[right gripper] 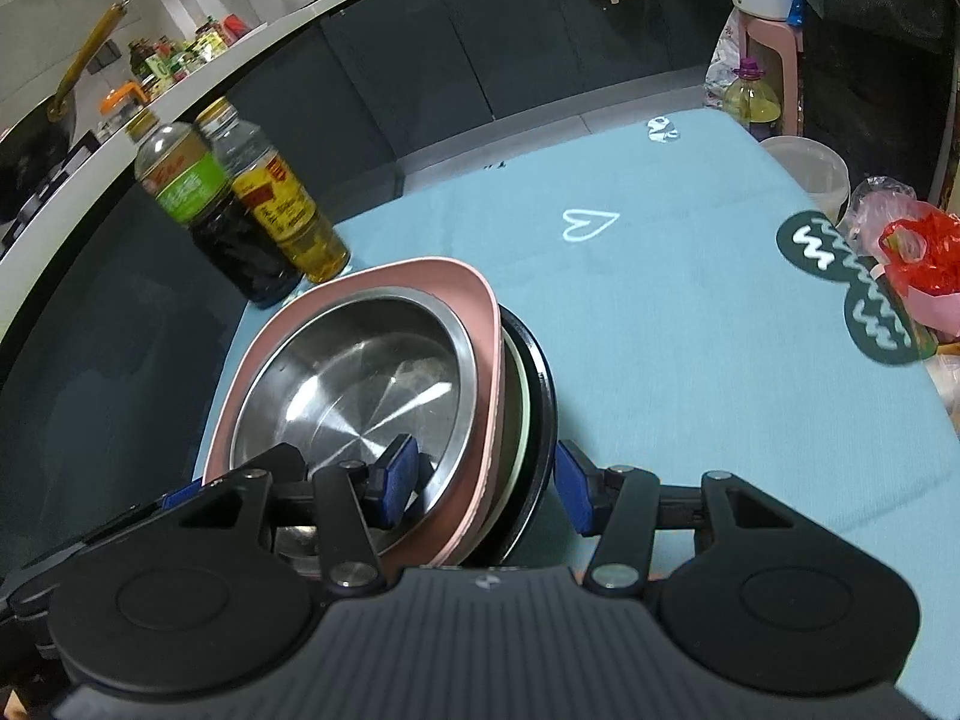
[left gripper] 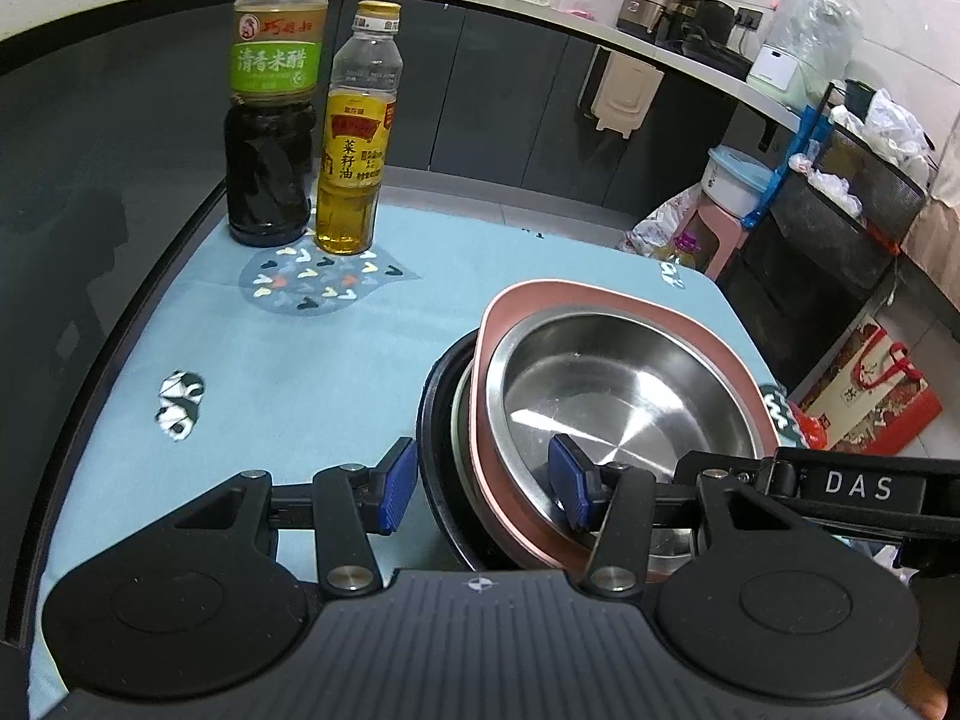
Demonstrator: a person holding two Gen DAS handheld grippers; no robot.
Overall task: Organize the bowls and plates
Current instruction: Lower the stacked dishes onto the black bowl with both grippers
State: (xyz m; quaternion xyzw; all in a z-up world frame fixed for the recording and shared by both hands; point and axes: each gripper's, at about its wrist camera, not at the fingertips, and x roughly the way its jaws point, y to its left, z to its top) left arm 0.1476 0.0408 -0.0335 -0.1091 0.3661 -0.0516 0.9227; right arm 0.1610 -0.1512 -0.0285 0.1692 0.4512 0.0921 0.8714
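A nested stack of dishes sat on the pale blue tablecloth (right gripper: 690,324), close to the near edge of the table: a steel bowl (left gripper: 624,396) lay inside a pink squarish dish (left gripper: 522,312), which rested in a pale green dish (right gripper: 521,420) and, lowest of all, a black plate (left gripper: 435,420). Both tongs straddled the stack's rim from opposite sides. The left gripper (left gripper: 483,489) had one blue pad inside the steel bowl and the other outside the black plate, its jaws spread wide across all the nested rims; the right gripper (right gripper: 483,489) did the same on the other side, one pad in the bowl and one beyond the black plate. Whether the pads actually pressed on the rims could not be made out in either view. The stack looked tipped, its far edge higher than the near one. Behind it, toward the far left corner of the cloth, stood a dark vinegar bottle (left gripper: 273,120) with a green label and, just beside it, a yellow oil bottle (left gripper: 354,144). At the table's right edge lay a red plastic bag (right gripper: 924,258) and a clear plastic container (right gripper: 810,171).
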